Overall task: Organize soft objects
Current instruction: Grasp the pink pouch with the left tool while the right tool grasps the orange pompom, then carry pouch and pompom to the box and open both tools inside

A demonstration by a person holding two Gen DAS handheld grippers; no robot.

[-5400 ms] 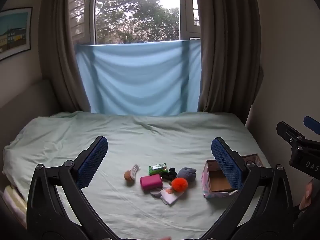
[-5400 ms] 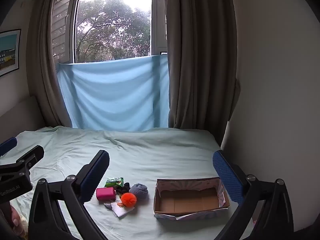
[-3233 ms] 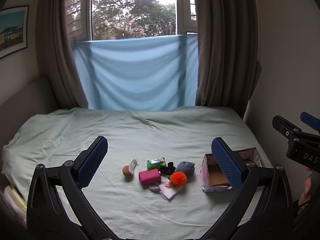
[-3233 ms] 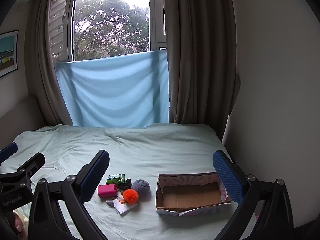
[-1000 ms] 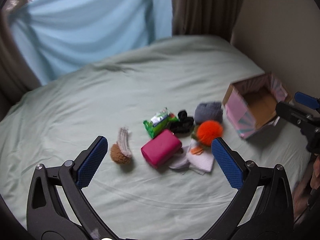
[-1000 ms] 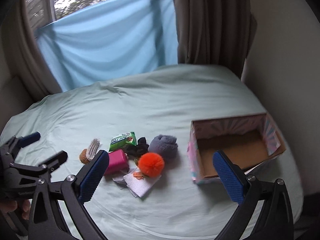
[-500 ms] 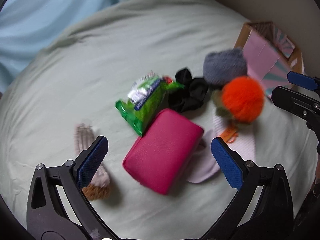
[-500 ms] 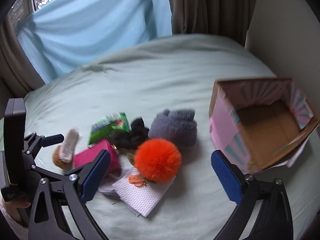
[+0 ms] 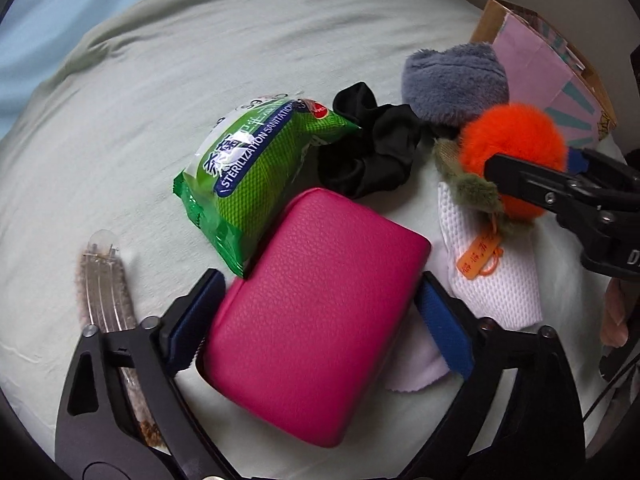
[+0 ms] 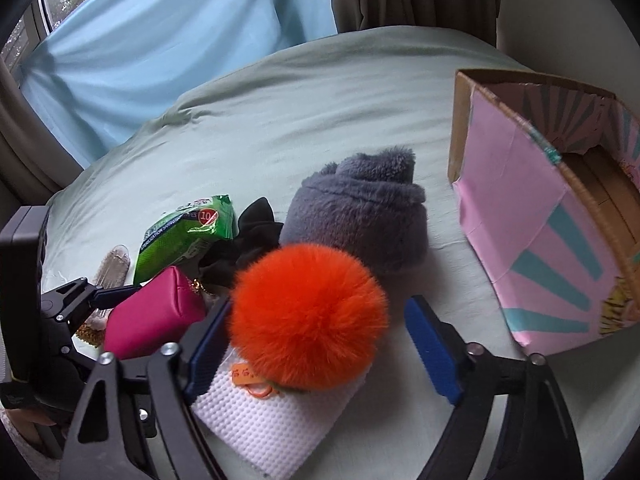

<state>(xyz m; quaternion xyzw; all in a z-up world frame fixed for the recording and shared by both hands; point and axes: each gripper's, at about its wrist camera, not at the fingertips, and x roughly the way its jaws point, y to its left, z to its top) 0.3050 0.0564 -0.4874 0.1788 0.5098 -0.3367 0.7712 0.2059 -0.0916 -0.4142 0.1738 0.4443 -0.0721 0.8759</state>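
On the pale green bed sheet (image 9: 120, 92) a small heap of soft things lies near the middle, and both claws are down among them. The left claw (image 9: 320, 316) has its two blue pads on either side of the pink pouch (image 9: 316, 316); both pads touch its short ends, so it seems clamped on the pouch. Just beyond the pouch lies the green wipes packet (image 9: 252, 168), leaning on its far left corner, and to the right of the packet is the black scrunchie (image 9: 372, 152). A brown furry hair clip (image 9: 106, 284) lies at the left, apart from the pouch.

The right claw (image 10: 320, 340) stands around the orange pompom (image 10: 308, 316). Its left pad is against the fur, but the right pad is a little apart from it, so the jaws are open and not gripping. The pompom rests on a white mesh cloth (image 10: 272, 424) with a small orange tag (image 10: 244, 376). Touching the pompom on the far side is the grey fluffy roll (image 10: 360, 216). At the right stands the pink cardboard box (image 10: 532, 240), near the grey roll but not touching it
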